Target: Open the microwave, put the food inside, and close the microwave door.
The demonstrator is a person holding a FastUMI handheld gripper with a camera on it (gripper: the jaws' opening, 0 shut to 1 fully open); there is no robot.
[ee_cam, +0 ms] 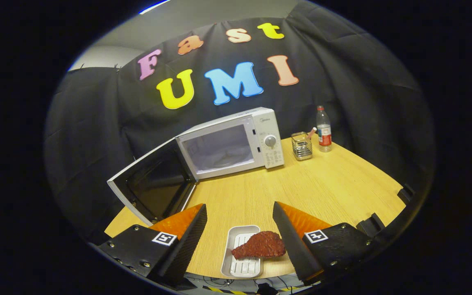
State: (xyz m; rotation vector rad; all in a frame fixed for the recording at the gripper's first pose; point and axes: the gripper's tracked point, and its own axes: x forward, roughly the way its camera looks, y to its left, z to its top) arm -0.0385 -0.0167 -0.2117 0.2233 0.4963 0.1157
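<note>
The gripper (240,221) jaws are standing apart around the white tray (242,250) holding meat (260,245); the microwave (228,143) beyond it is sitting with its door (152,186) open.

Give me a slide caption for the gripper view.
Open tool poised over meat on a white tray, microwave door already open.
</note>
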